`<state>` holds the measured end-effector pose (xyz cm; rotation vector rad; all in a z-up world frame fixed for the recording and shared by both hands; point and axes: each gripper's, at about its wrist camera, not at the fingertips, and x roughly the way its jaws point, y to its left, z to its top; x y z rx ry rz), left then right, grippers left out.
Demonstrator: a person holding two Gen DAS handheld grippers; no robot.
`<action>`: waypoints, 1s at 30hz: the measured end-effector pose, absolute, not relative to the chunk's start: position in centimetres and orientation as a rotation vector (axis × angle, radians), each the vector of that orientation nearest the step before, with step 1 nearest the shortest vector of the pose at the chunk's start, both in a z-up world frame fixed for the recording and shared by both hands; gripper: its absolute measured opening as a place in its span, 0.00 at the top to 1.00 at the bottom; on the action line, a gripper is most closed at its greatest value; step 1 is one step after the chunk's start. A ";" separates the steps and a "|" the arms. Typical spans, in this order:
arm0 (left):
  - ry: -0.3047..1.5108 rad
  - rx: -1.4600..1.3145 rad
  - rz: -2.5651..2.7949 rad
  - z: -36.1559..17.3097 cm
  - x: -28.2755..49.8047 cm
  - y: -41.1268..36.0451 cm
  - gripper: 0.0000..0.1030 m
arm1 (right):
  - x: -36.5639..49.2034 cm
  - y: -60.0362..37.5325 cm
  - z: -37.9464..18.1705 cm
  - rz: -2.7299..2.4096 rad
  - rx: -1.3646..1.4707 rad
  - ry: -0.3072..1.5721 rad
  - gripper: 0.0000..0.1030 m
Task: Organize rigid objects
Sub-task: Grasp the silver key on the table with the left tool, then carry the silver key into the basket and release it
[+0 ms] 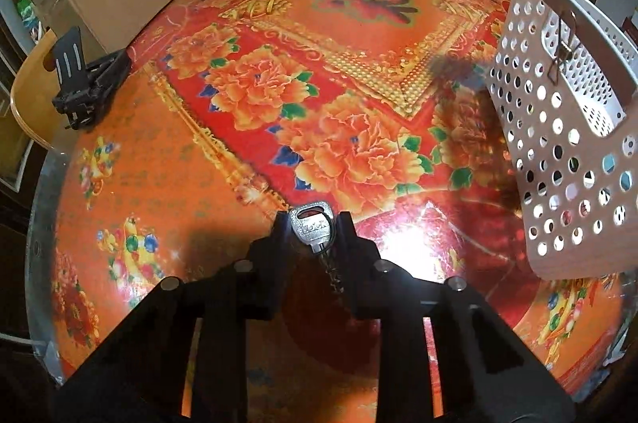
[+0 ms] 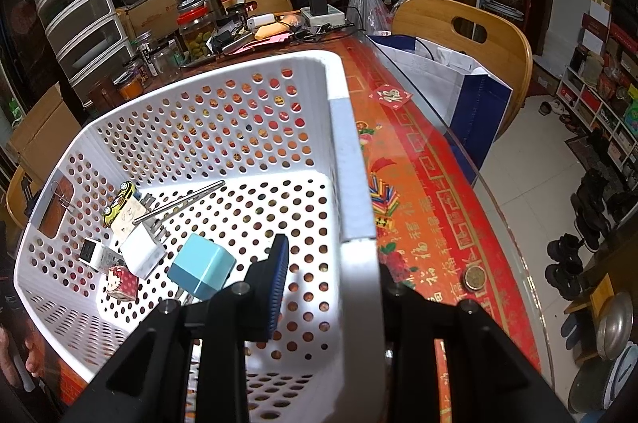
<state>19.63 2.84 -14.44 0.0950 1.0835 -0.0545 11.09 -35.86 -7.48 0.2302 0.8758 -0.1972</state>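
Left gripper point(image 1: 313, 223) pinches silver key point(image 1: 312, 228) low over floral tablecloth point(image 1: 247, 92), for transfer. Right gripper point(image 2: 331, 263) clamps white perforated basket's point(image 2: 207, 120) wall, likely tilting it for the drop-in.

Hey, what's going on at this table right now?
A person is sorting small items into a white perforated basket using two handheld grippers. The left gripper has its fingers around a silver key lying on the floral tablecloth. The right gripper is clamped on the basket's near wall, holding it tilted. Already inside are a blue charger cube, a white plug, tweezers and a toy car.
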 end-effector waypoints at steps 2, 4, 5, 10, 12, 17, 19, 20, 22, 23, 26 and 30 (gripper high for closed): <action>1.082 0.093 -0.058 -14.3 19.4 2.9 0.84 | 11.1 -35.9 -7.5 -0.197 0.230 0.876 0.71; 1.073 0.085 -0.074 -13.9 19.2 2.9 0.97 | 11.1 -35.9 -7.5 -0.198 0.230 0.876 0.71; 1.075 0.082 -0.077 -13.7 19.2 2.9 0.97 | 11.1 -35.9 -7.5 -0.198 0.230 0.876 0.71; 1.074 0.092 -0.079 -13.7 19.1 2.7 0.97 | 11.1 -35.9 -7.5 -0.197 0.230 0.876 0.71; 1.072 0.088 -0.079 -13.7 19.1 2.7 0.97 | 11.1 -35.9 -7.5 -0.197 0.230 0.876 0.71; 1.053 0.061 -0.076 -13.0 18.8 3.4 0.98 | 11.1 -35.9 -7.5 -0.198 0.230 0.876 0.71; 1.040 0.057 -0.073 -12.5 18.6 3.7 0.98 | 11.1 -35.9 -7.5 -0.197 0.230 0.876 0.71; 1.036 0.054 -0.076 -12.2 18.5 3.7 0.98 | 11.1 -35.9 -7.5 -0.197 0.231 0.875 0.71; 1.021 0.043 -0.082 -11.5 18.1 3.9 0.98 | 11.1 -35.9 -7.5 -0.197 0.230 0.876 0.71; 1.014 0.043 -0.081 -11.2 18.0 4.0 0.98 | 11.1 -35.9 -7.5 -0.197 0.230 0.876 0.71; 0.990 0.036 -0.082 -10.1 17.6 4.2 0.98 | 11.1 -35.9 -7.5 -0.197 0.229 0.876 0.71; 0.956 0.035 -0.087 -8.5 16.9 4.2 0.98 | 11.1 -35.9 -7.5 -0.197 0.230 0.875 0.71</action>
